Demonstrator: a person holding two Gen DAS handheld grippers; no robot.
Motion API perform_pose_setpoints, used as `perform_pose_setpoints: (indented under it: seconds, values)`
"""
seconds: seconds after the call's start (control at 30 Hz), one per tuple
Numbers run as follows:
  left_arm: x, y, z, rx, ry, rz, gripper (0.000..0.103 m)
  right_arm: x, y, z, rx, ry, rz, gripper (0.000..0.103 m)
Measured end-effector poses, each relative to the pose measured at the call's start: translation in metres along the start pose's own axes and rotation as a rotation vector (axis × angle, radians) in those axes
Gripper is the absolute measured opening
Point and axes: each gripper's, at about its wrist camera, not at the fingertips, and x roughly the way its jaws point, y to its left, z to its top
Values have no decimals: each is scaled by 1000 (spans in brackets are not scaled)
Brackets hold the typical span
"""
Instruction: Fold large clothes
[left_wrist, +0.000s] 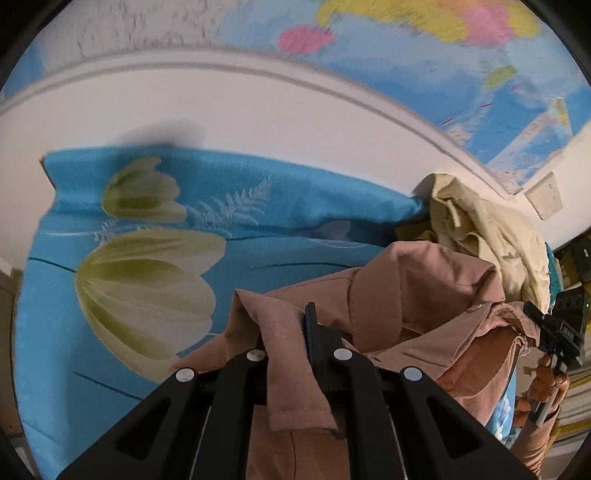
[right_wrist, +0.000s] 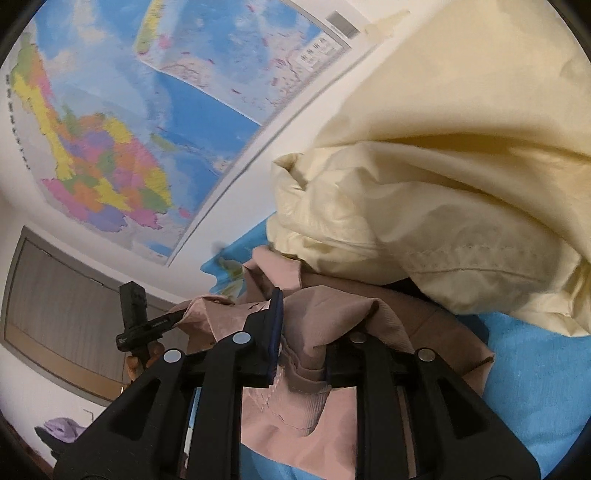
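Jaws of both grippers, left gripper (left_wrist: 291, 332) and right gripper (right_wrist: 301, 328), clamp the pink garment (left_wrist: 406, 295); keep it taut, lay it toward twelve o'clock on the bed (left_wrist: 258, 184).

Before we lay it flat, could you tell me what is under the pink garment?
Under the pink garment lies the blue floral sheet. The cream garment is heaped beside it, overlapping its far edge. Whatever else the cloth covers is hidden.

No text is legible: the printing on the colourful paper wall map (right_wrist: 122, 147), its pale legend panel (right_wrist: 317, 44) and the black handheld gripper body (right_wrist: 135, 317) is too blurred to read.
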Motion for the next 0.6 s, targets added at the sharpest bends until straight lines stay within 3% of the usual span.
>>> perform_pose_setpoints:
  seconds: [0.17, 0.3, 0.33, 0.4, 0.47, 0.6]
  values:
    - [16, 7, 3, -13, 24, -2, 8, 6, 0, 4, -6, 10, -21, 28]
    - [19, 8, 3, -7, 27, -12, 9, 0, 12, 2, -62, -6, -56, 55]
    - [18, 8, 3, 0, 27, -21, 10, -2, 16, 1, -81, -15, -68, 56]
    - [16, 9, 2, -4, 24, -44, 16, -10, 26, -3, -124, -34, -86, 60]
    - [10, 10, 0, -6, 20, -87, 39, -19, 34, -7, -153, -65, -102, 64]
    - [-16, 4, -13, 58, -61, -99, 43, -40, 68, -29, -329, -153, -183, 67]
